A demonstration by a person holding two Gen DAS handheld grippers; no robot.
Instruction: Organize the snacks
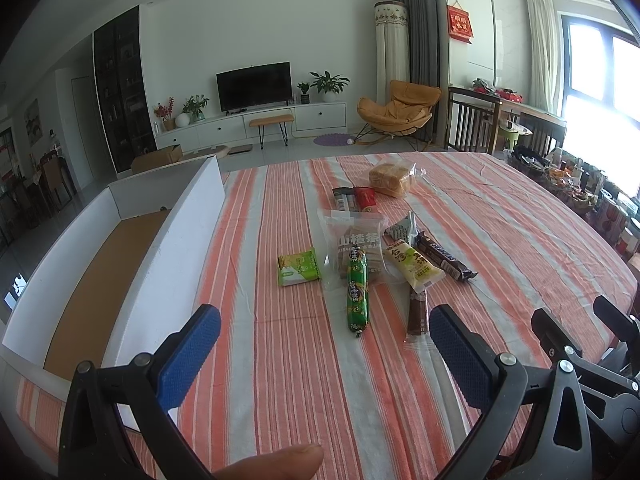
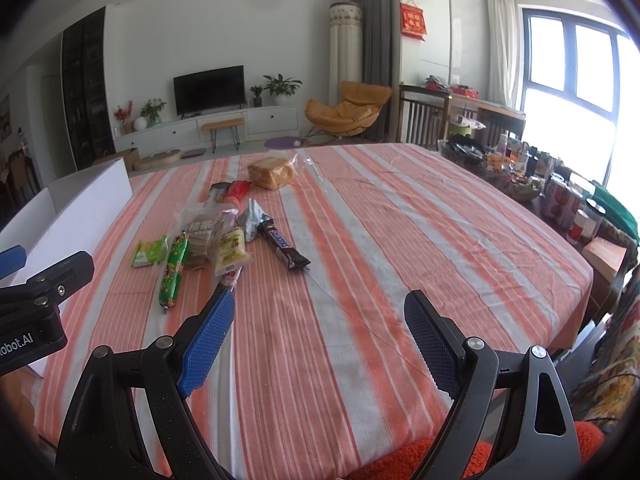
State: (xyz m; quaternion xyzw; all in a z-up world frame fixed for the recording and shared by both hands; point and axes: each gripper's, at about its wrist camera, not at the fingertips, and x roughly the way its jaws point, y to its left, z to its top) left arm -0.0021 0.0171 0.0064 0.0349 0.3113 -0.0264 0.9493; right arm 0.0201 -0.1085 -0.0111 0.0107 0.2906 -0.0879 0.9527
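Several snacks lie in a loose cluster on the striped tablecloth (image 1: 280,360): a green sausage stick (image 1: 357,292), a small green packet (image 1: 299,267), a clear bag of brown bars (image 1: 354,248), a yellow-green bar (image 1: 414,266), a dark chocolate bar (image 1: 444,258), a thin brown stick (image 1: 417,314) and a bagged bread loaf (image 1: 390,178). My left gripper (image 1: 324,352) stands open just short of them, holding nothing. My right gripper (image 2: 320,340) is open over bare cloth, right of the sausage stick (image 2: 174,272) and chocolate bar (image 2: 285,250).
A long white cardboard box (image 1: 132,264) with a brown floor lies open along the table's left side. Baskets, cans and jars (image 2: 560,196) crowd the far right edge. A fingertip (image 1: 276,462) shows at the bottom of the left wrist view. The other gripper (image 2: 36,304) sits at left.
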